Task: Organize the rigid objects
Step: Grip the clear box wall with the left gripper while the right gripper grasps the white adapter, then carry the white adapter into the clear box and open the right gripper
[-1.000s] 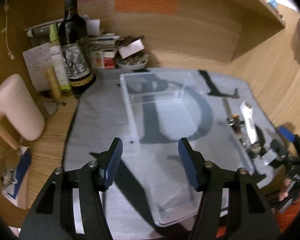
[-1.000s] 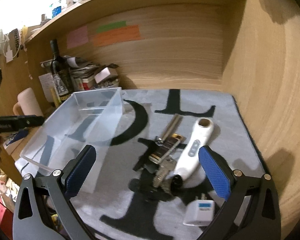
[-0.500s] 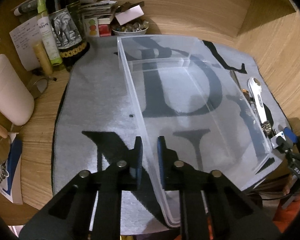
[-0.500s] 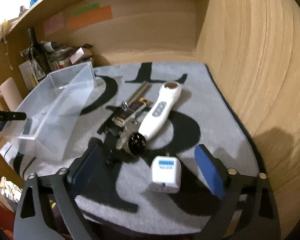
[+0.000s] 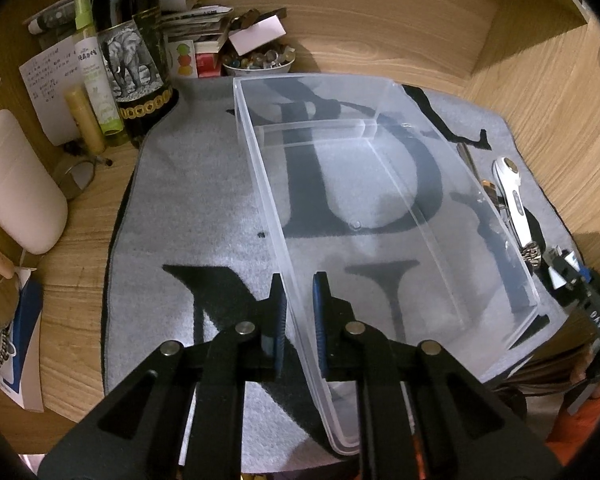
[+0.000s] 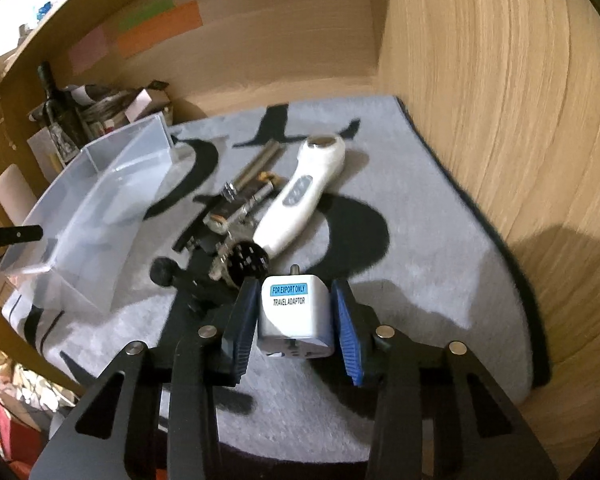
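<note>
A clear plastic bin (image 5: 380, 184) sits empty on a grey mat with black letters. My left gripper (image 5: 300, 316) is shut on the bin's left wall near its front corner. My right gripper (image 6: 296, 320) is shut on a white travel adaptor (image 6: 294, 312) with a blue label, resting on the mat. Beyond it lie a white handheld device (image 6: 300, 196), a black round-headed tool (image 6: 244, 260) and several metal pieces (image 6: 244, 196). The bin also shows in the right wrist view (image 6: 100, 204) at the left. The white device also shows in the left wrist view (image 5: 516, 204), right of the bin.
A wine bottle (image 5: 132, 52), a green spray bottle (image 5: 96, 80), papers and a bowl of small items (image 5: 260, 62) crowd the back left corner. A pale pink cup (image 5: 16, 184) stands at the left. A wooden wall (image 6: 500, 120) bounds the mat on the right.
My left gripper closed on the bin's left wall. My right gripper moved down and forward and closed on the travel adaptor.
</note>
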The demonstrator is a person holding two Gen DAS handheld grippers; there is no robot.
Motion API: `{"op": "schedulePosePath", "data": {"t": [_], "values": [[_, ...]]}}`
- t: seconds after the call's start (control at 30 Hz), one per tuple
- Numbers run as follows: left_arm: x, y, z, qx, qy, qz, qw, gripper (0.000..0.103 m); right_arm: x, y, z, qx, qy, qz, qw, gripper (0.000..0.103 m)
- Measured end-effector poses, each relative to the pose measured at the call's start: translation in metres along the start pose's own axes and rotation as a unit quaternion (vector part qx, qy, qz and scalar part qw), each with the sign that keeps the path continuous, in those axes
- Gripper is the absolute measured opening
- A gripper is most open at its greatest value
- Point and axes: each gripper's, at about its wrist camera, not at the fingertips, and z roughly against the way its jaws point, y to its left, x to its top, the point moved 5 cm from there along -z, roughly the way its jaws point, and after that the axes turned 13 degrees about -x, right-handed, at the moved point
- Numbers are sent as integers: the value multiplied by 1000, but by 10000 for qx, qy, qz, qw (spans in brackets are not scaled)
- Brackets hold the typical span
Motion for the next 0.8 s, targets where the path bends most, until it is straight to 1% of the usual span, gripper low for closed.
{"op": "schedulePosePath", "data": {"t": [0.23,0.4,0.43,0.6,0.8], "values": [[0,0,0,-31,-26,-9,10000,13,33,26,21,230,-566,216,9979,34],[0,0,0,-53,-35,-29,10000,13,54,53,31,485,-884,464,9938,34],[-1,0,0,-57,-39,-35,10000,13,60,62,33,590,-946,517,9924,34],[0,1,0,-96,-52,-9,9999,14,80,95,37,844,-1157,806,9864,34],[1,2,0,-114,-69,2,9999,14,98,129,32,1210,-1163,1054,9802,34]]}}
